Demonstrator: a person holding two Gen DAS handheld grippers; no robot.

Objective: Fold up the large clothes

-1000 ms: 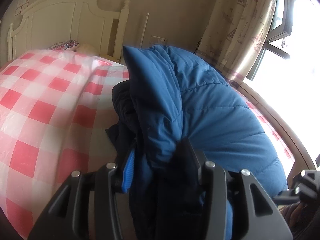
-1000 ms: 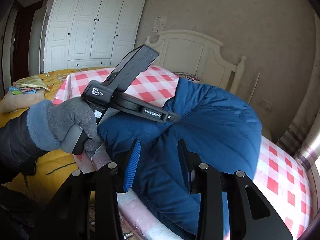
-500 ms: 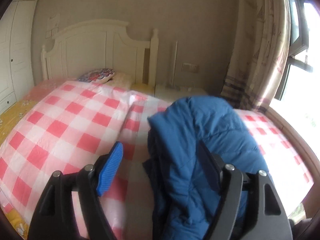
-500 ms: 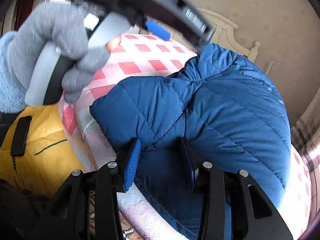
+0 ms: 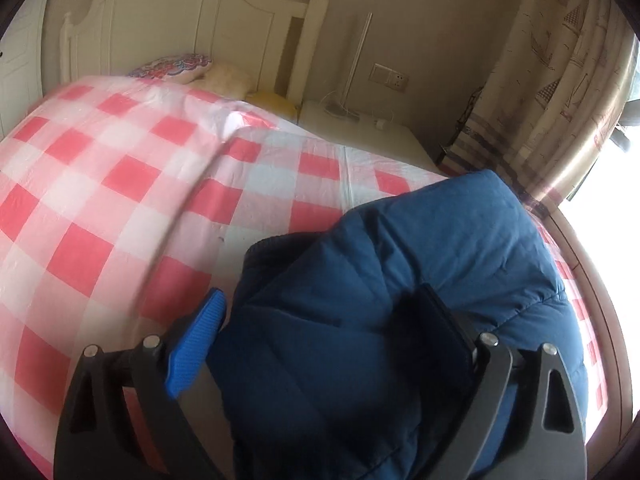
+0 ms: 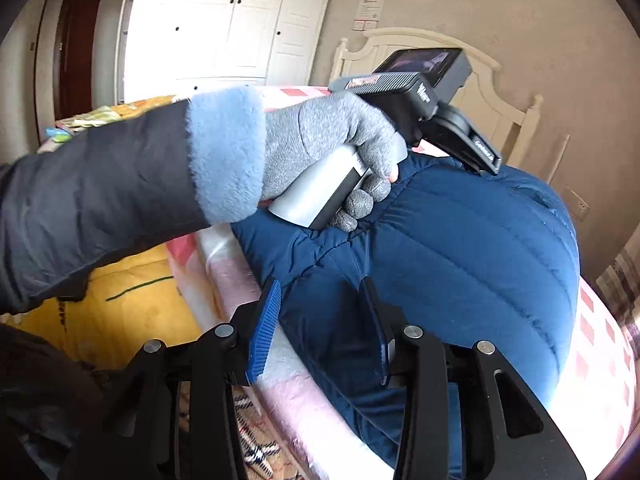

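Your left tool (image 5: 320, 344) is wide apart over the puffy blue jacket (image 6: 460, 248) on the bed (image 5: 100, 184). Your right tool (image 6: 324, 320) is apart too. The jacket looks soft and slippery, so pinch a thick edge.

Count: one blue jacket (image 5: 400, 280), one checked bed (image 5: 120, 184), one pillow (image 5: 176, 66), two grippers: left gripper (image 5: 316, 316), right gripper (image 6: 320, 312).

Left tongs (image 5: 316, 328) released jacket (image 5: 400, 280) — spread wide.

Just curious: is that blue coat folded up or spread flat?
Folded: the blue coat sits in a doubled, puffy bundle on the checked bedspread, not flat.
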